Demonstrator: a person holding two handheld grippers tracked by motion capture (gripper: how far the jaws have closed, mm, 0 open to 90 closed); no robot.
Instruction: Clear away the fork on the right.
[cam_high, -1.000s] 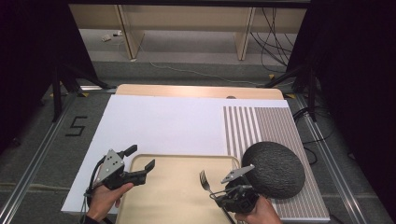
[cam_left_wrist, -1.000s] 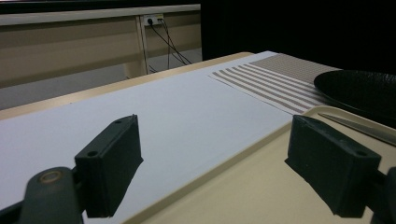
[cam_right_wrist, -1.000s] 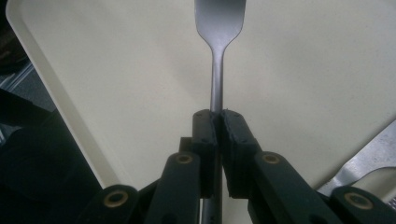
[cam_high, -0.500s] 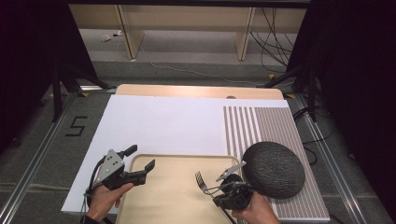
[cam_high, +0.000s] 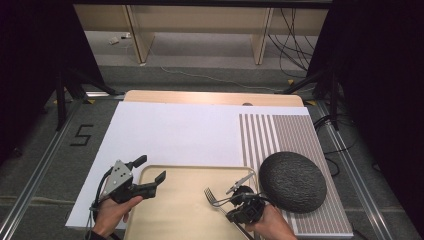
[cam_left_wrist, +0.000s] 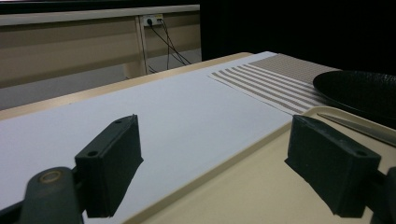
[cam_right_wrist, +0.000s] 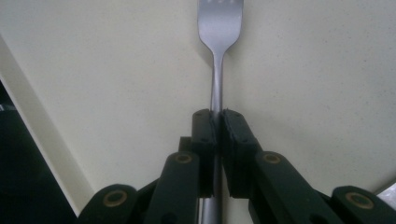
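Your right gripper (cam_high: 235, 199) is clamped on a fork (cam_high: 214, 198): in the right gripper view the two pads meet tight on the fork's (cam_right_wrist: 216, 70) thin handle, and the tines point away from you over the tray (cam_right_wrist: 116, 93). From above, the fork hangs over the tray's (cam_high: 175, 215) right half, head toward the tray's middle, handle running back into your right hand (cam_high: 272, 227). Whether the tines touch the tray's surface I cannot tell.

Your left gripper (cam_high: 145, 175) stands wide, nothing between its jaws. It sits at the tray's near-left corner, one jaw outside the tray's rim over the white sheet (cam_high: 170, 135), the other over the tray. The left gripper view shows the same: the tray's (cam_left_wrist: 243, 186) rim runs between the two jaws, with the white sheet (cam_left_wrist: 177, 112) beyond it.

A dark plate (cam_high: 292, 181) lies just right of the tray on a striped mat (cam_high: 280, 135), close to your right gripper. A knife (cam_left_wrist: 359, 128) lies at the tray's far-right edge, in front of the plate (cam_left_wrist: 359, 91); from above it shows just past the fork, near the plate's side of the tray.
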